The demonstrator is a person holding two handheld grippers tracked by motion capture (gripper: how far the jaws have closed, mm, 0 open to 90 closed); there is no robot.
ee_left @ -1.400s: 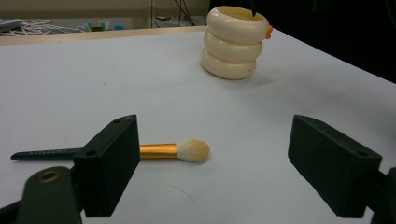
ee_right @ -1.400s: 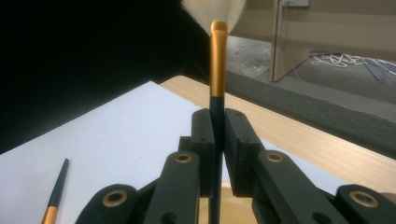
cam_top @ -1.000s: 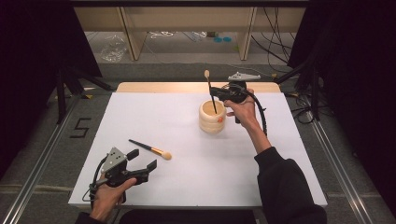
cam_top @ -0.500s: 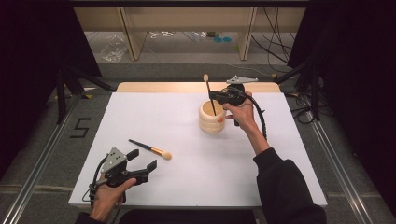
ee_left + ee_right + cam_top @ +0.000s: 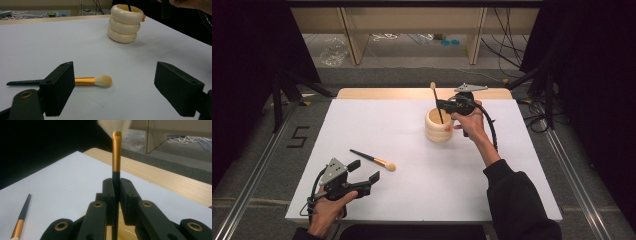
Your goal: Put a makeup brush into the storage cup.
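Note:
A cream ribbed holder (image 5: 439, 131) stands on the white table (image 5: 412, 210), right of centre. My right gripper (image 5: 443, 106) hovers just above it, shut on the dark handle of a makeup brush (image 5: 435, 100). That brush stands upright with its bristles up and its lower end inside the holder. In the right gripper view the jaws clamp the handle below the gold ferrule (image 5: 116, 157). A second brush (image 5: 374, 160) with a gold ferrule and pale bristles lies flat at the front left. My left gripper (image 5: 364, 171) rests open just before it; the brush (image 5: 92, 81) lies beyond its left jaw.
A wooden strip (image 5: 412, 93) runs along the table's far edge, with shelving legs and cables on the floor behind it. Metal rails (image 5: 257, 180) flank the table on both sides. The person's right forearm (image 5: 492, 165) crosses the right part of the table.
My right gripper and its brush have sunk a little toward the holder. The left gripper and the lying brush have not moved.

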